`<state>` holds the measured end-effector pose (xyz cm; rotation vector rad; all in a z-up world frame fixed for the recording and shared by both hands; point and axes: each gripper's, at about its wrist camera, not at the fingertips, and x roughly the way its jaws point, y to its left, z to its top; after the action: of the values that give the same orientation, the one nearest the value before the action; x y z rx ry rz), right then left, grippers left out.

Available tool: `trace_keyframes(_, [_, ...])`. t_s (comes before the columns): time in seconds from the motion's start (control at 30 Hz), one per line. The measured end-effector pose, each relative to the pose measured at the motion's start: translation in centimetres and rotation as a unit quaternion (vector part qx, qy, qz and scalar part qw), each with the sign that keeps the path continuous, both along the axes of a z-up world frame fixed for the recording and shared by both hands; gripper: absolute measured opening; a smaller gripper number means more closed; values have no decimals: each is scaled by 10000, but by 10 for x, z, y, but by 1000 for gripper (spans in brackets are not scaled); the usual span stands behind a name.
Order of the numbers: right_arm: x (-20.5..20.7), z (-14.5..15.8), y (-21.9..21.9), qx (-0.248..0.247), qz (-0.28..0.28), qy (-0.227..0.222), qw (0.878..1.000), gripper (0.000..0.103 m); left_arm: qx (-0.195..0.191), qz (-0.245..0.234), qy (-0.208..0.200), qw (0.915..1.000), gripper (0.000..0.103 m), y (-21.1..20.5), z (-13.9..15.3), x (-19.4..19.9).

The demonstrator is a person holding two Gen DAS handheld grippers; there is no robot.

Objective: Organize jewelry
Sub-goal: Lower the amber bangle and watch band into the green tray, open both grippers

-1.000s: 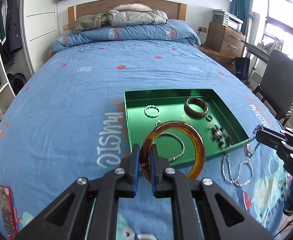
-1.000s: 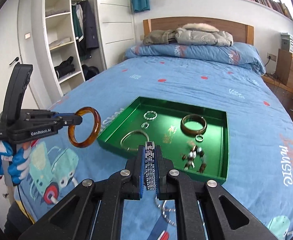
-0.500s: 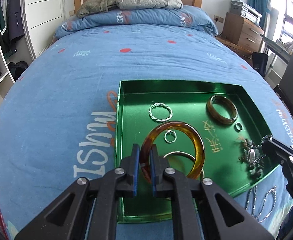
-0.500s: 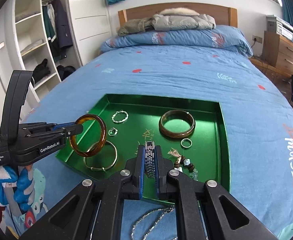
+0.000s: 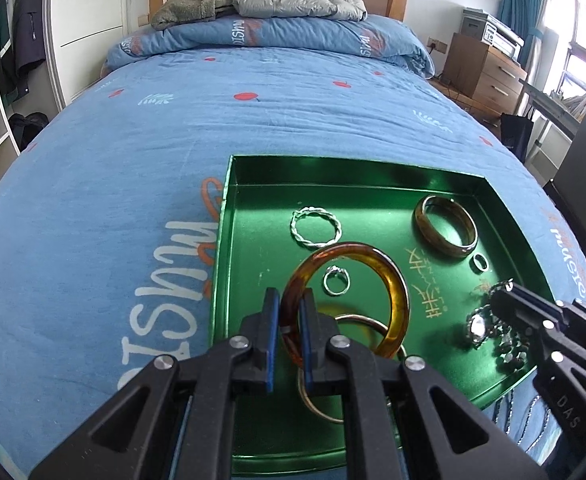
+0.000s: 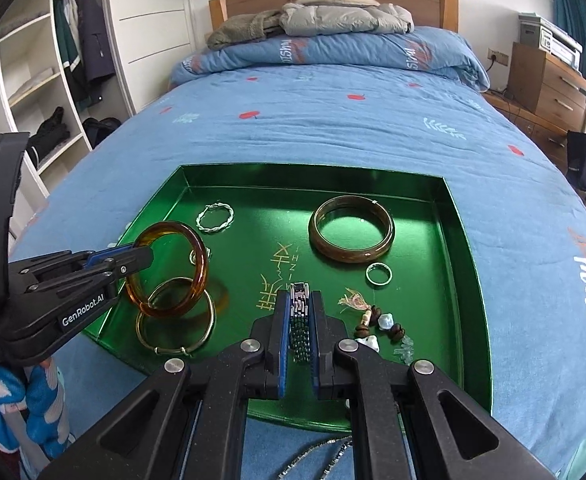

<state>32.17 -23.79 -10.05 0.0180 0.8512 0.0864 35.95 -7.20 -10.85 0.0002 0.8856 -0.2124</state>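
Blue bedding printed with small red fruit and pale lettering covers the bed (image 6: pixel 333 120) I am working over, and a shallow green tray (image 6: pixel 459 240) sits on it close to me. Nearest in my right view, my right gripper (image 6: pixel 297 312) is clamped on a silver metal-link band (image 6: pixel 299 320), held upright between the blue pads above the tray's near part; more silver chain (image 6: pixel 317 458) trails on the bedding below the gripper. My left gripper (image 5: pixel 289 326) is closed tight on an amber bangle (image 5: pixel 397 300), gripping its rim so the ring stands on edge over the tray's left side, above a thin gold bangle (image 6: pixel 175 320) lying flat. Just right of my right gripper lies a cluster of beads (image 6: pixel 381 328). Farther in, a small silver ring (image 6: pixel 378 273), a wide brown bangle (image 6: pixel 351 234) and a twisted silver bracelet (image 6: pixel 215 218) rest on the tray floor, well apart. Beyond the tray, a folded duvet and grey jacket (image 6: pixel 345 16) lie against the wooden headboard (image 6: pixel 447 4).
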Motion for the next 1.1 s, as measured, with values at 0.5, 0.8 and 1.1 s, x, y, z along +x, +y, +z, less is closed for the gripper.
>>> trace_keyframes(0.5, [17,-5,8,-383,-298,264,9985,8,-117,12,-53,9999,9,-2,-11,2])
trace_keyframes(0.8, [24,-12,5,-429,-467,408,9972,8,-126,6,-29,9999,9,2,-15,4])
trace_keyframes(1.1, [26,-17,1,-367,-536,544,9964,8,-24,-15,30,10000,12,-2,-20,9])
